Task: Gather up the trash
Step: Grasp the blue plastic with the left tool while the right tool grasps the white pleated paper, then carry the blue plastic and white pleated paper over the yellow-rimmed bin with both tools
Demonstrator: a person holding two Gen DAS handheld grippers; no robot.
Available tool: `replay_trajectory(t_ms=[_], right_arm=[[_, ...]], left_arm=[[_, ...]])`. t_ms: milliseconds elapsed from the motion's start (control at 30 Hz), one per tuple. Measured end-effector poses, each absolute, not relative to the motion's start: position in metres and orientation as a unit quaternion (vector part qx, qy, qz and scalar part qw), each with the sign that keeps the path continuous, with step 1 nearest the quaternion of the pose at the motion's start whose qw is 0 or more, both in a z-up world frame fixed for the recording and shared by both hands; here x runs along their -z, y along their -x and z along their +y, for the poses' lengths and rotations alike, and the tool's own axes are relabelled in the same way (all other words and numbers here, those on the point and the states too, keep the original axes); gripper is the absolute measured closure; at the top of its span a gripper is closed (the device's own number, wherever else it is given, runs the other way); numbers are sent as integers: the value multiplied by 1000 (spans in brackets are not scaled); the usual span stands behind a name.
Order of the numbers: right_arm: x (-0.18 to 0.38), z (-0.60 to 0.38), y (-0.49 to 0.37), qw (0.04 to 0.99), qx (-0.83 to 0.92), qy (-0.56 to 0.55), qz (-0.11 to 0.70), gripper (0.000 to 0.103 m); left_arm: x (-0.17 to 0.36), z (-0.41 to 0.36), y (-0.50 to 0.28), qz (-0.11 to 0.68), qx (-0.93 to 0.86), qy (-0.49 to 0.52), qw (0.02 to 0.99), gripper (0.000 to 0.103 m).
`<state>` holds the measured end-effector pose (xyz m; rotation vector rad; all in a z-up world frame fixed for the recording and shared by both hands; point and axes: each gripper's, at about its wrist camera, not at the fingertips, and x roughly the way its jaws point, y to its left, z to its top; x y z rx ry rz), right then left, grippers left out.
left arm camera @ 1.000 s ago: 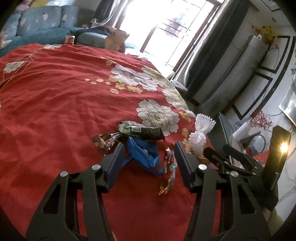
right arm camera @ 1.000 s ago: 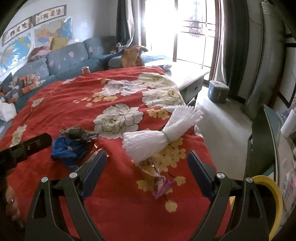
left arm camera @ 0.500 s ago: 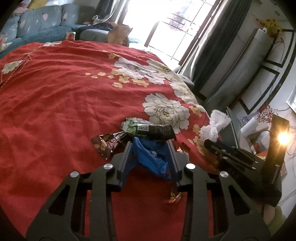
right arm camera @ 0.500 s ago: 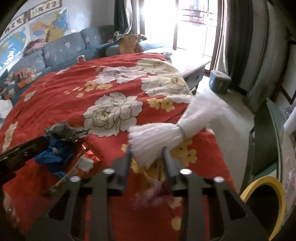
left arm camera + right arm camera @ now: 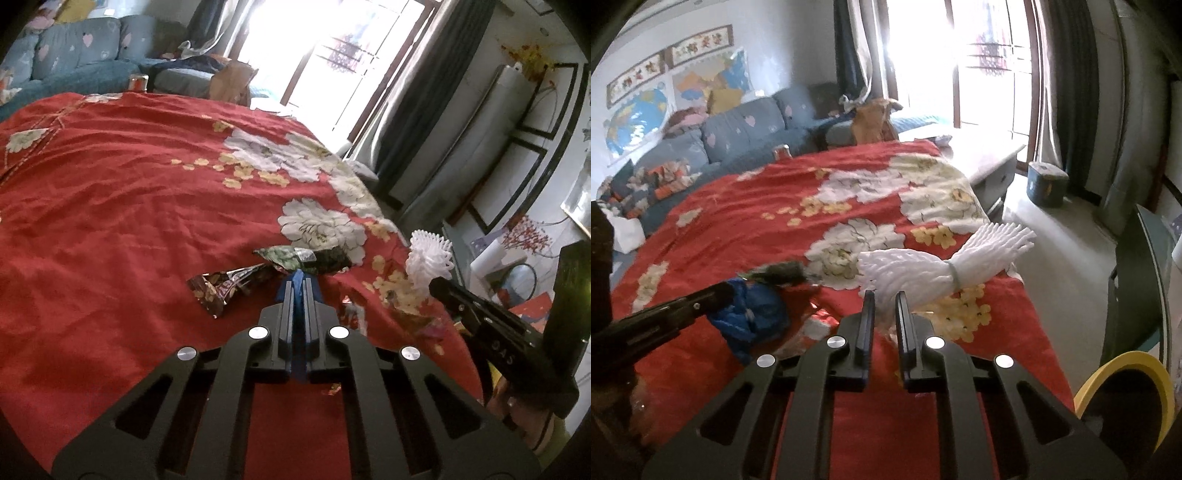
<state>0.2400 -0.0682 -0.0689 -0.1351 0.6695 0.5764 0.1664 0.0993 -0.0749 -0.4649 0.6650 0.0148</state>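
Observation:
My left gripper [image 5: 299, 286] is shut on a crumpled blue plastic bag [image 5: 297, 332], seen bulging beside the left fingers in the right wrist view [image 5: 753, 314]. A green snack wrapper [image 5: 303, 258] and a brown foil wrapper [image 5: 225, 286] lie just ahead on the red floral cloth [image 5: 129, 221]. My right gripper [image 5: 884, 299] is shut on the near end of a white foam net bundle [image 5: 931, 269] tied with a band; the bundle also shows in the left wrist view [image 5: 428, 258]. Small shiny wrapper scraps [image 5: 354, 314] lie between the two grippers.
A yellow-rimmed bin [image 5: 1126, 398] stands at the lower right beside the table edge. A dark chair back [image 5: 1137, 280] is at the right. A blue sofa [image 5: 738, 136] and a can [image 5: 138, 82] are at the far side.
Both grippers closed from wide open: the left onto the blue bag, the right onto the white foam bundle. Both moved forward over the cloth.

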Motion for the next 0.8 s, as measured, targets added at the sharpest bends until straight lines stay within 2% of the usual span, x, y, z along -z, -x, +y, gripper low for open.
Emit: replay_trajectory(t_ms=[500,800], right_arm=[[45,-73,-197,896,-320,46,305,92],[34,-77,-174,895,-331,46,296,92]], left_arm=[[34,123,-135,261,-1,260,930,102],[22,123,-128,251,43,290,923,102]])
